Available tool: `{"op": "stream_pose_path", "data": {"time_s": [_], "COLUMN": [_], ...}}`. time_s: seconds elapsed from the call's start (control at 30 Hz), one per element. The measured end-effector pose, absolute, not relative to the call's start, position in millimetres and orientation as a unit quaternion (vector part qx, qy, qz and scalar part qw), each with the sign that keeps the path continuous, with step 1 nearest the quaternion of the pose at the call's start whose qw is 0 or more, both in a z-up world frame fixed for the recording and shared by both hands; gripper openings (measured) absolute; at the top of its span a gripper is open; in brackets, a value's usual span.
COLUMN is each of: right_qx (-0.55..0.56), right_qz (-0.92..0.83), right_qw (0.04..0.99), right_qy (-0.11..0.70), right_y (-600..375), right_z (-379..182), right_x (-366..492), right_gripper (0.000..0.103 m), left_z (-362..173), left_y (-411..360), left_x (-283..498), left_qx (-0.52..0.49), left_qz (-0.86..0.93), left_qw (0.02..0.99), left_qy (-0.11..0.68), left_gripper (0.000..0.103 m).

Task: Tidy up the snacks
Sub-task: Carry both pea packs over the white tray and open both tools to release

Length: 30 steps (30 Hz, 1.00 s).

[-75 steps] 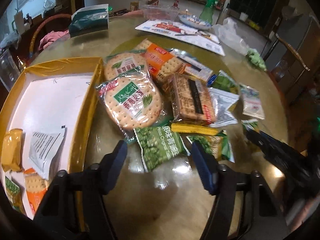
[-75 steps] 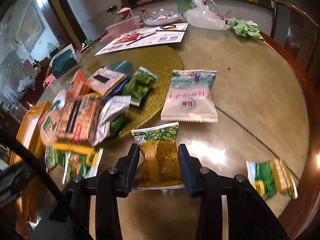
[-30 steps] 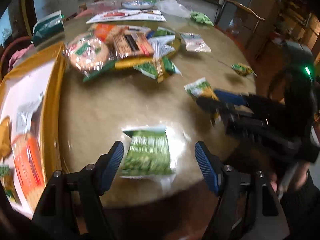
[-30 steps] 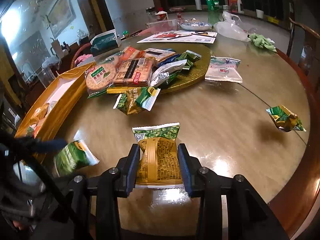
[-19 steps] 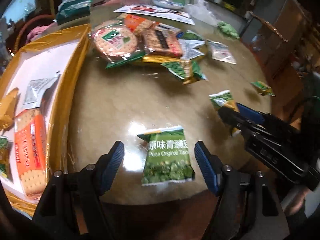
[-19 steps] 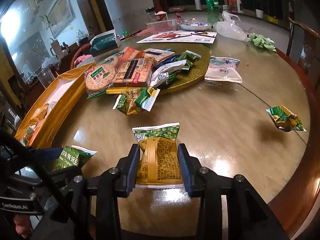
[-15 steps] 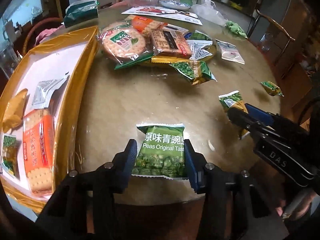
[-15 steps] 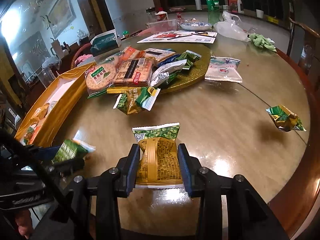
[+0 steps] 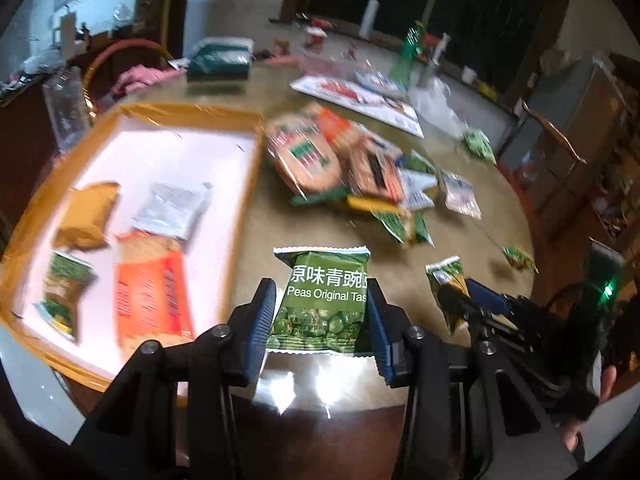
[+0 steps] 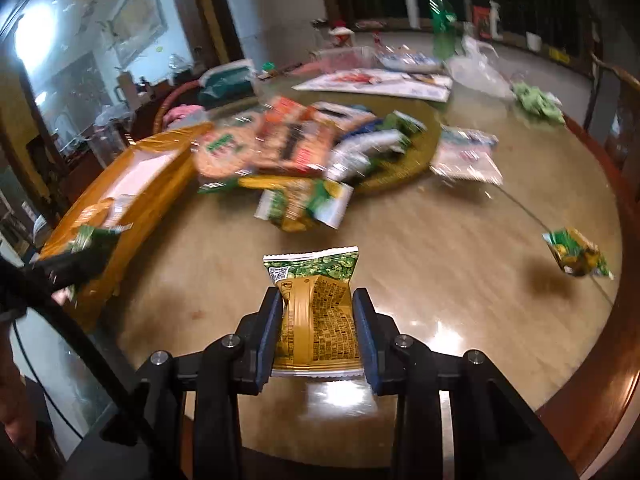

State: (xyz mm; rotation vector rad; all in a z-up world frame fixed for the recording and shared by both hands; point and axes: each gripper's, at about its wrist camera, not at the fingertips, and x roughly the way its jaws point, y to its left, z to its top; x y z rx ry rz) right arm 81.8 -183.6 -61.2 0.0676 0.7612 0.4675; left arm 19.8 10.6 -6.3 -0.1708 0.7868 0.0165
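Note:
My left gripper [image 9: 322, 312] is shut on a green pea snack packet [image 9: 322, 300] and holds it above the table's near edge, just right of the gold tray [image 9: 132, 114]. The tray holds several snacks: an orange cracker pack [image 9: 150, 292], a silver packet [image 9: 172, 210], a yellow packet [image 9: 86, 216] and a green packet [image 9: 64, 294]. My right gripper [image 10: 318, 320] is shut on a green-and-yellow pea packet [image 10: 316, 312] above the table. A pile of snacks [image 10: 288, 148] lies mid-table. The right gripper also shows in the left wrist view [image 9: 464, 300].
A loose green packet [image 10: 578, 254] lies near the right table edge, a white packet [image 10: 466, 156] beside the pile, another green-yellow packet [image 10: 306, 202] in front of it. Leaflets [image 10: 376, 82], a plastic bag [image 10: 476, 70] and a green bottle [image 10: 442, 28] stand at the far side.
The left gripper closed on the pea packet and lifted it, swinging toward the tray. The right gripper, still holding its packet, has moved; the view is blurred.

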Motion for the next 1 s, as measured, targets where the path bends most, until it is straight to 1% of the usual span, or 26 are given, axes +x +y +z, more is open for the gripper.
{"op": "stream_pose_path", "data": {"time_s": [0.23,0.5,0.67,0.8,1.0], "right_qx": [0.009,0.037,0.046,0.045,0.009], "right_qz": [0.296,0.378,0.383,0.372,0.351], "right_qw": [0.898,0.854,0.841,0.838,0.842], "right_qy": [0.325,0.355,0.380,0.396,0.408], "right_y": [-132.3,-66.5,-24.4,9.1,42.4], "right_z": [-20.3,-0.7,4.1,0.6,-12.4], "right_x": [62.7,95.1,134.9,166.4,188.2], "right_gripper": [0.036,0.036,0.036,0.036,0.036], "left_z": [20.1,41.1,34.0,17.7,-5.1], "left_y": [54.0,128.3,165.6,189.9,205.3], "left_x": [15.7,36.9,74.8,106.3,129.4], "left_qx": [-0.109,-0.142,-0.162,-0.187,-0.203], "left_qz": [0.043,0.093,0.088,0.098,0.099], "left_qw": [0.927,0.928,0.919,0.900,0.878], "left_qy": [0.356,0.333,0.348,0.382,0.422], "left_gripper": [0.046,0.046,0.046,0.046,0.046]}}
